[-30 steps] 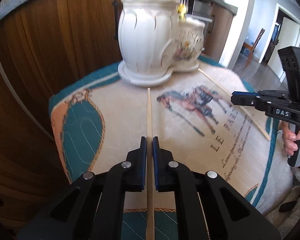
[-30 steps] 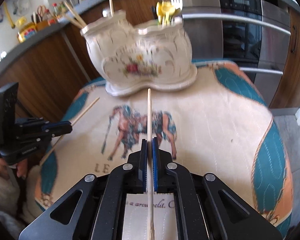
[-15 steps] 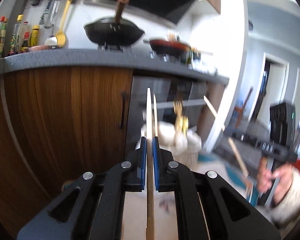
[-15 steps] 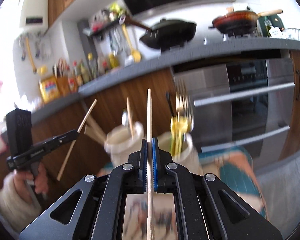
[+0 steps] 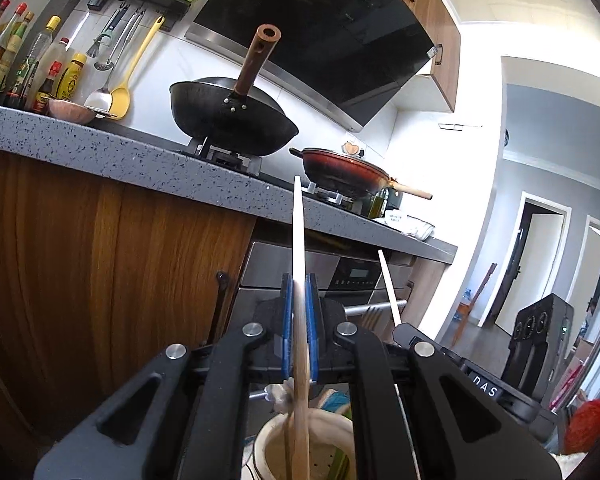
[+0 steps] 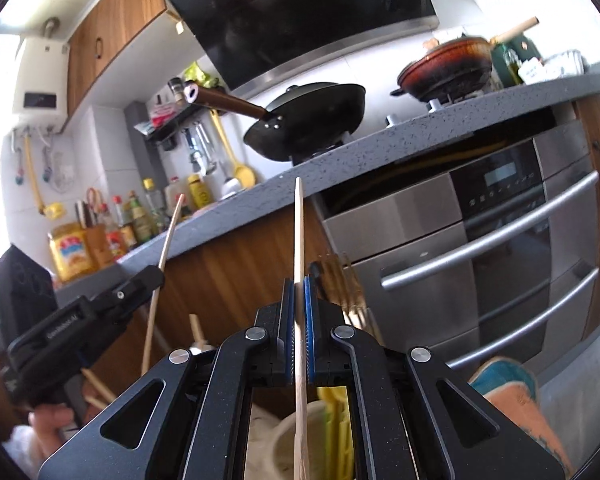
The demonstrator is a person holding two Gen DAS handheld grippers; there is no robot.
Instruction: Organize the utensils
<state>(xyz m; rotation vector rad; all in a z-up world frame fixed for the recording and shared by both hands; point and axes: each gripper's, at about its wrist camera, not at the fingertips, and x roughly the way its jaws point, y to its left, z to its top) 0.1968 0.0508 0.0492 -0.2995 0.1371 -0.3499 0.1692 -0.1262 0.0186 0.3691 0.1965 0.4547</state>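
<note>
My left gripper (image 5: pixel 299 292) is shut on a wooden chopstick (image 5: pixel 299 240) that stands upright, its lower end inside the mouth of the white ceramic utensil holder (image 5: pixel 272 436) below. My right gripper (image 6: pixel 299 292) is shut on a second wooden chopstick (image 6: pixel 299 232), also upright, its lower end over the holder's opening (image 6: pixel 284 432). Yellow-handled forks (image 6: pixel 334 404) stand in the holder. The right gripper (image 5: pixel 404 330) with its chopstick (image 5: pixel 388 284) shows in the left view; the left gripper (image 6: pixel 152 276) with its chopstick (image 6: pixel 168 240) shows in the right view.
A grey kitchen counter (image 5: pixel 140 156) with a black wok (image 5: pixel 232 120) and a red pan (image 5: pixel 344 168) is ahead. Wooden cabinets (image 5: pixel 100 264) and a steel oven (image 6: pixel 480 248) lie below it. Bottles (image 5: pixel 16 68) line the counter's left. The teal and orange tablecloth edge (image 6: pixel 512 396) shows lower right.
Both grippers lifted their chopsticks off the table, tipped them upright and brought them over the holder; the lower ends now reach down at its openings.
</note>
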